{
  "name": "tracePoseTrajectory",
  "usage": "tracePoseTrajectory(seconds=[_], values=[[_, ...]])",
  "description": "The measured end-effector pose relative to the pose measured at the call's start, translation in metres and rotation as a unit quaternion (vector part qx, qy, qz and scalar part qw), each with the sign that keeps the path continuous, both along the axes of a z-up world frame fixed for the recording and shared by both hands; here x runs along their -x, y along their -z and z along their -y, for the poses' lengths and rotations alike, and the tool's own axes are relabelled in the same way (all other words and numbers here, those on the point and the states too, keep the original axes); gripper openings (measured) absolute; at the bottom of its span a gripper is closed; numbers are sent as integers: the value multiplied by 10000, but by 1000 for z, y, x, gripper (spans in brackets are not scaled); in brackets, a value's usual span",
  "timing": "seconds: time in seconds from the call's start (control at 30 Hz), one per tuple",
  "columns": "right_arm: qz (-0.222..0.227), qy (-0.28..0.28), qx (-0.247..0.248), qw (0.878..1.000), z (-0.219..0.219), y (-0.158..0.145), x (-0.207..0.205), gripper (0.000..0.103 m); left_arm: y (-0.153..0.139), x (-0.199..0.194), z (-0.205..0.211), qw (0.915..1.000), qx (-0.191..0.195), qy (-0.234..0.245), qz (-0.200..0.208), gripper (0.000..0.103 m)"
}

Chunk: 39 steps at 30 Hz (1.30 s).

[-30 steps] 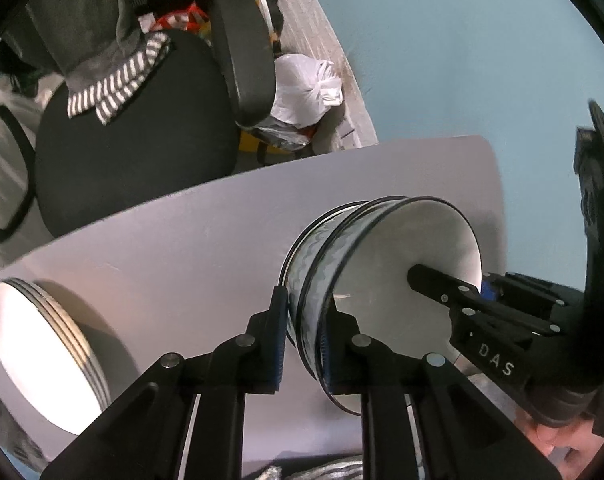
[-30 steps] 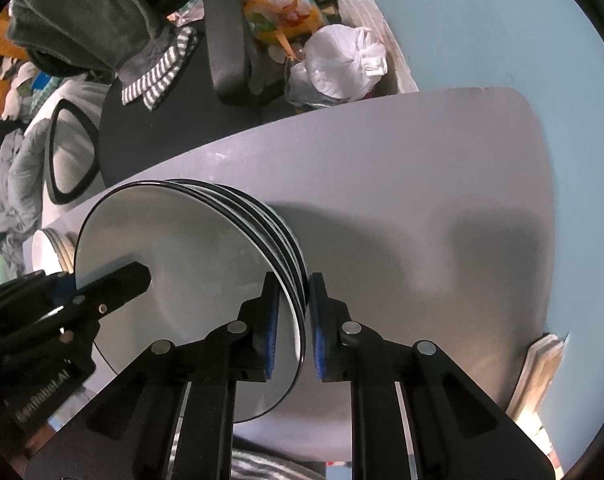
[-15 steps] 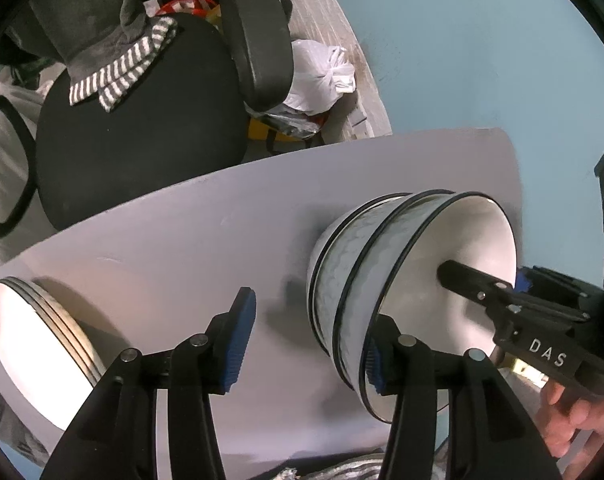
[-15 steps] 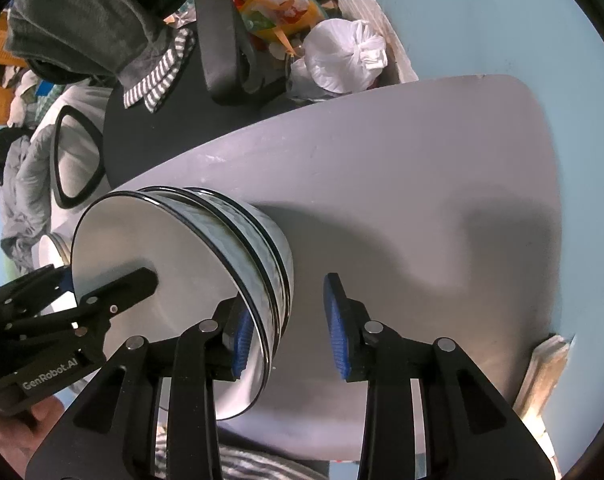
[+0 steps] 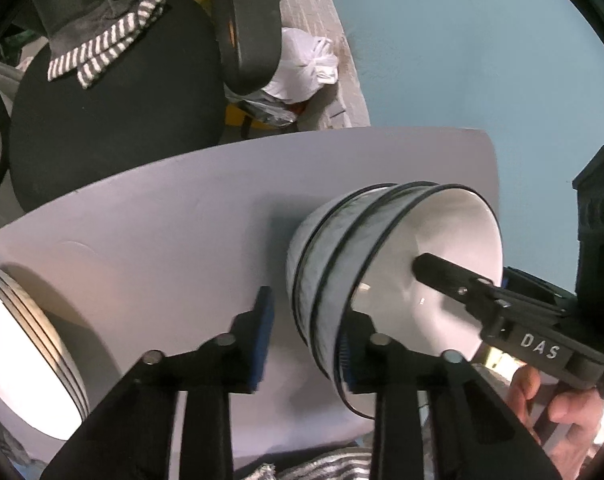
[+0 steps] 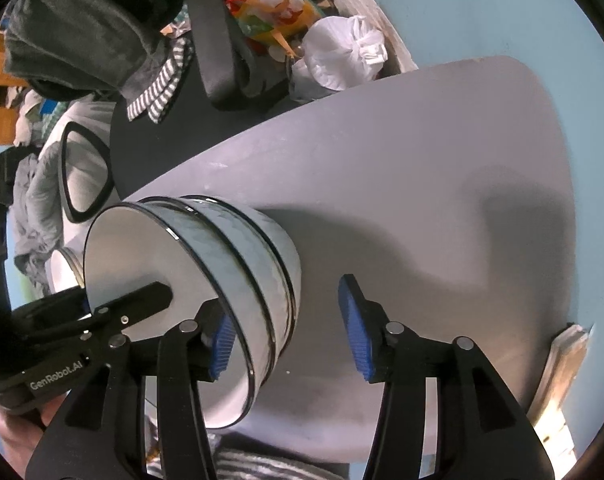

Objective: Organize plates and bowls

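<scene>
Left wrist view: bowls (image 5: 342, 288) near table's (image 5: 181, 216) right edge, rim straddled by both opened, non-gripping grippers, left gripper (image 5: 306, 340) closing, right gripper (image 6: 289, 340) widening.

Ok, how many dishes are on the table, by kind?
Bowls: 3, nested in one stack
Plates: 3 rims showing, stack cut off by the picture's edge
Total: 6
</scene>
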State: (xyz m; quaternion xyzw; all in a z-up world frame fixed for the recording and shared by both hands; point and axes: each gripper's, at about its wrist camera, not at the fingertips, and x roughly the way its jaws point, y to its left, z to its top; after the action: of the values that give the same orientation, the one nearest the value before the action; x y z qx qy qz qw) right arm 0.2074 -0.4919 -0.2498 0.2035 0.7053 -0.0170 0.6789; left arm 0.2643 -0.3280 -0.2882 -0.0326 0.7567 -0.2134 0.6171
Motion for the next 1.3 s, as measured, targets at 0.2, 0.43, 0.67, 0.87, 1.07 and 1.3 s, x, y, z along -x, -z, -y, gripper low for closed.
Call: tracePoseTrajectory(seconds=[0.2,0.43,0.67,0.87,1.07,1.3], values=[[56,-146,-113,9998,-6,-2,-3,30,-1,0,2,10000,3,34,16,21],[-32,-252,-35,9997,-10,-2,-7,28,-2,0,3,10000,4,4,-5,21],[-13,-315,-34,9995,-10,-2,-7,27,-4,6,2,9998,-59,40,164,21],[-23,-467,-78,9989,-10,-3,-6,25,-4,6,1,9998,-67,62,181,21],[-50,-583,-179,9981,-9,-2,-6,23,-3,4,1,9999,-36,80,142,21],[27,-571,-76,9983,-12,-4,-2,22,-6,8,2,9996,-86,114,260,21]])
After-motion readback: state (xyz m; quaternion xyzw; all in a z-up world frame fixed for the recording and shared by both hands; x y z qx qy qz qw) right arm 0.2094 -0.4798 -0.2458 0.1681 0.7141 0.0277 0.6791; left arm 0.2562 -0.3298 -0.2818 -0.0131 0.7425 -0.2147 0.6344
